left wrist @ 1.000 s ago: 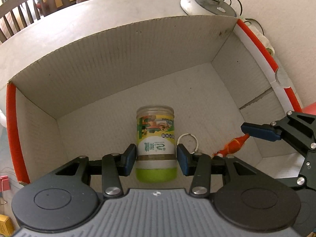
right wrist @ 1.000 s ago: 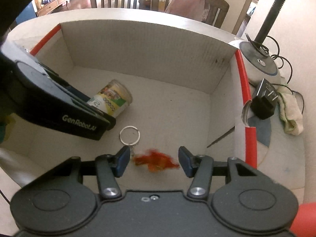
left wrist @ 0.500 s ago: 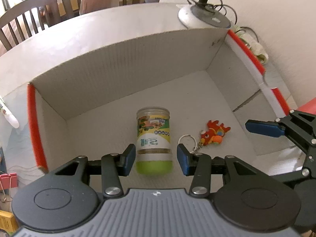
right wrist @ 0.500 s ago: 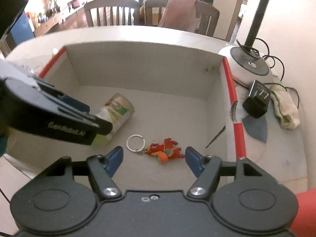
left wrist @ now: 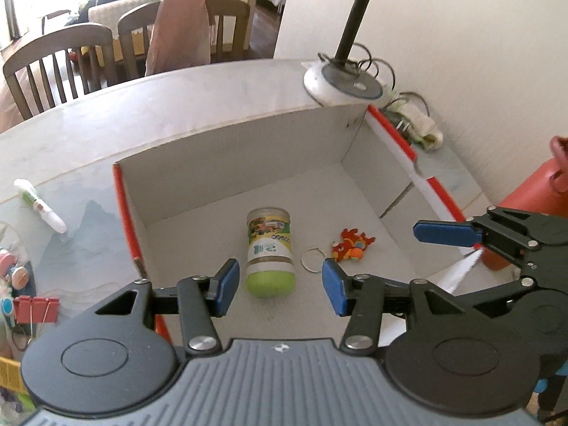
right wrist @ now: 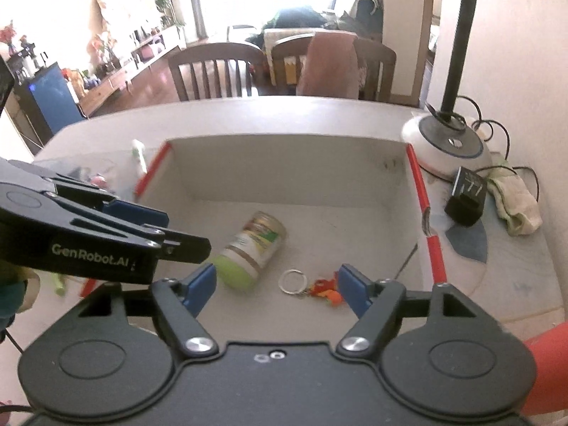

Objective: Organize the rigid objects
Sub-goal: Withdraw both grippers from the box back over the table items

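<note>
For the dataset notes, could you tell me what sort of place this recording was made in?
Most likely a home, at a table in a dining or living area: wooden dining chairs stand behind the table, a desk lamp sits on it, and houseplants line a bright window.

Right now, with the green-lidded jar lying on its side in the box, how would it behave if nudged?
The jar is a cylinder on its side on the flat floor of the box, so it would probably roll sideways. It looks rigid, unlikely to deform. A roll could carry it into the keychain beside it.
</note>
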### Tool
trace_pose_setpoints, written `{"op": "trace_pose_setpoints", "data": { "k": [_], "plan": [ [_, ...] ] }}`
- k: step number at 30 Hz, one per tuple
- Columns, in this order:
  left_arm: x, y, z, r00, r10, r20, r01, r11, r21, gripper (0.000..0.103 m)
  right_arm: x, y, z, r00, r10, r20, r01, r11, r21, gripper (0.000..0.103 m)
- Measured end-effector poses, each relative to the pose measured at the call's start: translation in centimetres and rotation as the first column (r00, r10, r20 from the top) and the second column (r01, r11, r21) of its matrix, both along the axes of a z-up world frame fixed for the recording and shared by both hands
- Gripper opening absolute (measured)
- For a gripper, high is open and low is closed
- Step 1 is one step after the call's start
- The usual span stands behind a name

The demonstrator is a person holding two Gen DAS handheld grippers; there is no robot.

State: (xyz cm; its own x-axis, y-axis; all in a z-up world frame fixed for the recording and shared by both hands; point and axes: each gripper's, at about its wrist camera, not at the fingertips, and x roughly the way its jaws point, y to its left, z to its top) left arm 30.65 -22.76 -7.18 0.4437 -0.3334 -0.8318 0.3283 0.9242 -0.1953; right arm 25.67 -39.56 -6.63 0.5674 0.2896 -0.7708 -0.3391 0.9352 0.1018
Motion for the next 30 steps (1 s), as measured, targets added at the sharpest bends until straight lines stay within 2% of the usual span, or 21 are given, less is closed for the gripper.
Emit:
{"op": "trace_pose_setpoints", "data": {
  "k": [11,19,21,26,28,30],
  "plan": [
    [-4.5,4.0,3.5,0.995,0.026,0.093,-0.019,0.997,-0.073,0.050,-3.6,1.6,2.8,0.995,0.022,0.102,-0.027,0.998,0.048,0.083],
    [-8.5,7.7,5.0,0.987,0.046,0.153,-0.032,0.995,-0.093,0.051,-5.9,3.9,4.1,0.988,0.021,0.152,-0.033,0.997,0.075,0.085],
    [-9.4,8.9,5.2,0.985,0.058,0.161,-0.043,0.994,-0.097,0.058,-6.3,4.7,4.3,0.987,0.025,0.158,-0.038,0.996,0.081,0.085],
    [-11.3,12.1,5.6,0.980,0.097,0.176,-0.079,0.991,-0.106,0.058,-7.6,6.9,4.7,0.983,0.048,0.175,-0.067,0.992,0.107,0.089],
    [-12.0,13.5,5.6,0.977,0.118,0.176,-0.099,0.989,-0.111,0.062,-8.0,8.1,4.6,0.980,0.065,0.185,-0.087,0.990,0.111,0.095],
    [-12.6,14.8,5.6,0.974,0.137,0.182,-0.118,0.987,-0.112,0.067,-8.6,9.5,4.6,0.977,0.088,0.193,-0.111,0.988,0.109,0.095]
  ]
}}
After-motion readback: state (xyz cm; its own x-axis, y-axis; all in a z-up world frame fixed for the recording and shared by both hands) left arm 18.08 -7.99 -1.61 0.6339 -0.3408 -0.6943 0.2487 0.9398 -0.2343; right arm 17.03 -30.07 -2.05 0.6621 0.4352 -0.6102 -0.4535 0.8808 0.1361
